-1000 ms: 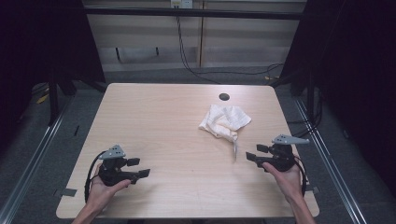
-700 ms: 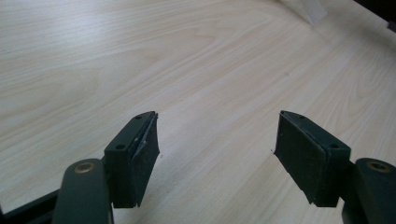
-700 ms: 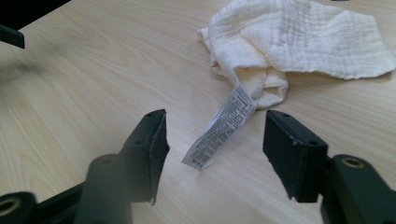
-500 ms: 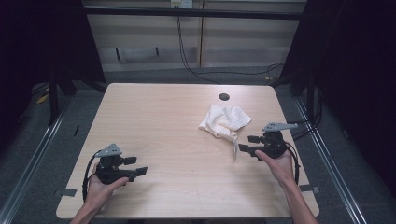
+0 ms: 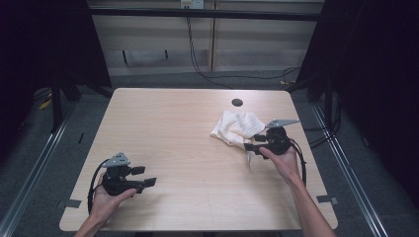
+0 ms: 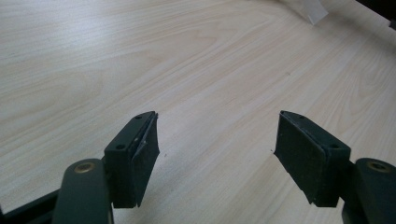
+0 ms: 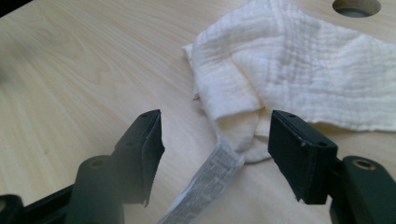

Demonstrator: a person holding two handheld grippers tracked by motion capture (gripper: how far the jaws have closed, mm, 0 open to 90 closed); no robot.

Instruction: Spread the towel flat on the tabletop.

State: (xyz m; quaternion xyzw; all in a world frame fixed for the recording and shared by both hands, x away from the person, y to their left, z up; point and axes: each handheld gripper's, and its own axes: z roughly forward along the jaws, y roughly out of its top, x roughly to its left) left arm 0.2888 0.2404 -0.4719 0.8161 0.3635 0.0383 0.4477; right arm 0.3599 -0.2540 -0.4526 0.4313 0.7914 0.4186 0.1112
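I have the right gripper point(image 5: 254, 143) at the near edge of the white cloth point(image 5: 237, 127), its jaws spread wide and just opened further, with nothing pinched; in the right gripper view the cloth's rounded fold and its printed label point(image 7: 210, 179) lie on the wood between the pads, and neither pad presses on them. The cloth sits crumpled on the table point(image 5: 178, 128) at about two o'clock from the centre, its long axis running from ten o'clock to four o'clock, and the label trails out toward six o'clock. A round hole point(image 5: 237, 102) in the tabletop lies just beyond it at twelve. My left gripper point(image 5: 143, 177) rests at seven o'clock, jaws apart over bare wood, well apart from the cloth.
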